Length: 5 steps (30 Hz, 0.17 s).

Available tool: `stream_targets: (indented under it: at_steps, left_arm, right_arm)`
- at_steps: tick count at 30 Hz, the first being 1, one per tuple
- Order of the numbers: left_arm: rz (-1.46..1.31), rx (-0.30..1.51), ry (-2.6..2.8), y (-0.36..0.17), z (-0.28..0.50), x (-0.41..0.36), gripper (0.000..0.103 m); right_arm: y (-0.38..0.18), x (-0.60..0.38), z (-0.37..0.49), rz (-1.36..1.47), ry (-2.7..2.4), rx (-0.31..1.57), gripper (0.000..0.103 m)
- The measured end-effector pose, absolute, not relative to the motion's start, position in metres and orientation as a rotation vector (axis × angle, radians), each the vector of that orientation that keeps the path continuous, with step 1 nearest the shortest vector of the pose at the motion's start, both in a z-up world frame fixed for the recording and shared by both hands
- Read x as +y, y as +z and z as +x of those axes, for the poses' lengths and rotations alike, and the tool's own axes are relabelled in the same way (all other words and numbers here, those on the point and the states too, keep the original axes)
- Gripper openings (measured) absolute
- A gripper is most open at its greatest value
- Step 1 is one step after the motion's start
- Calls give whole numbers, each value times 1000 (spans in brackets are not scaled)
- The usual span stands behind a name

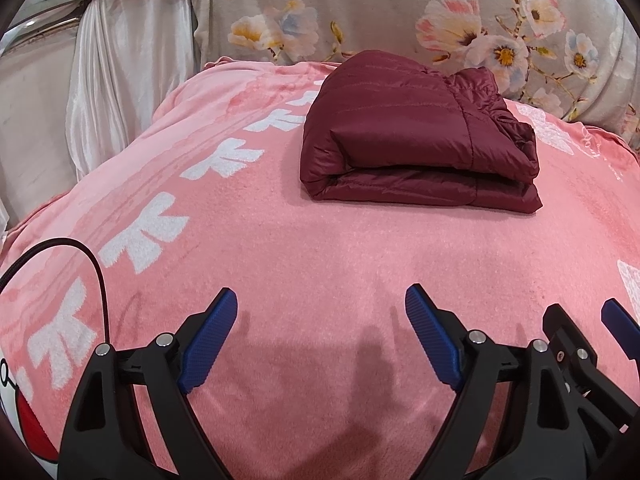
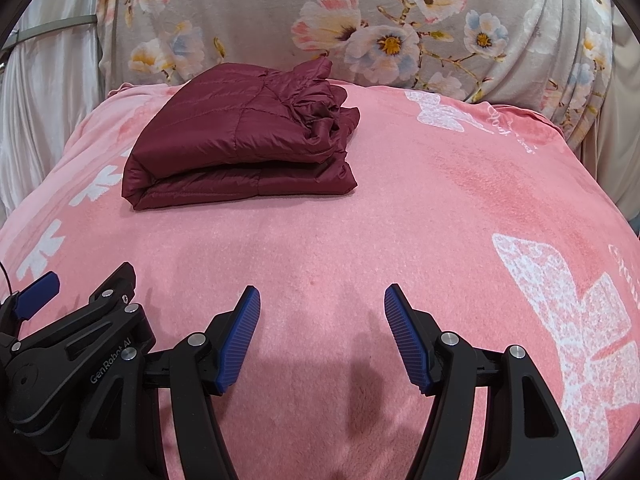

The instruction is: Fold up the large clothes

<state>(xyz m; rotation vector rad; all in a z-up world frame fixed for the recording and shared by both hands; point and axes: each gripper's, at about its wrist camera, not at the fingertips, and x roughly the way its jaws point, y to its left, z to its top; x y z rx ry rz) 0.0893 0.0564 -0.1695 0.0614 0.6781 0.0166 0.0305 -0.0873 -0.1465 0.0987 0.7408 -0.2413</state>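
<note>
A dark red quilted jacket (image 1: 400, 132) lies folded into a thick, compact bundle on the pink blanket (image 1: 320, 240), toward its far side. The right wrist view has the jacket (image 2: 224, 136) at upper left, with bunched layers on its right end. My left gripper (image 1: 320, 292) hovers open over bare blanket, well short of the jacket, with nothing between its blue pads. My right gripper (image 2: 322, 290) is likewise open and holds nothing above the blanket (image 2: 400, 220). The two grippers sit side by side: the right gripper (image 1: 584, 312) shows at the left view's edge, and the left gripper (image 2: 84, 280) at the right view's edge.
A grey floral cloth (image 1: 360, 8) rises behind the blanket like a backrest. White satin curtains (image 1: 120, 60) hang at the left. A black cable (image 1: 96, 268) loops beside my left gripper. The blanket has white printed patterns (image 2: 560, 288) on both sides.
</note>
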Motion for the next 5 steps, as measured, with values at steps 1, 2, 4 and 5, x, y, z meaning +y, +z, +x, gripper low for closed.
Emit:
stream_targets:
  at_steps: [1, 2, 4, 5]
  left_arm:
    - [63, 677, 13, -169, 89, 56, 81]
    - [65, 677, 8, -169, 89, 55, 78]
    - [69, 676, 5, -169, 88, 54, 77]
    - [69, 676, 4, -168, 88, 54, 76]
  right_arm:
    - [-146, -88, 30, 97, -243, 741, 64]
    - [-146, -87, 29, 96, -244, 741, 64]
    - [-146, -87, 29, 95, -244, 741, 65]
    - [-146, -87, 29, 95, -243, 741, 65]
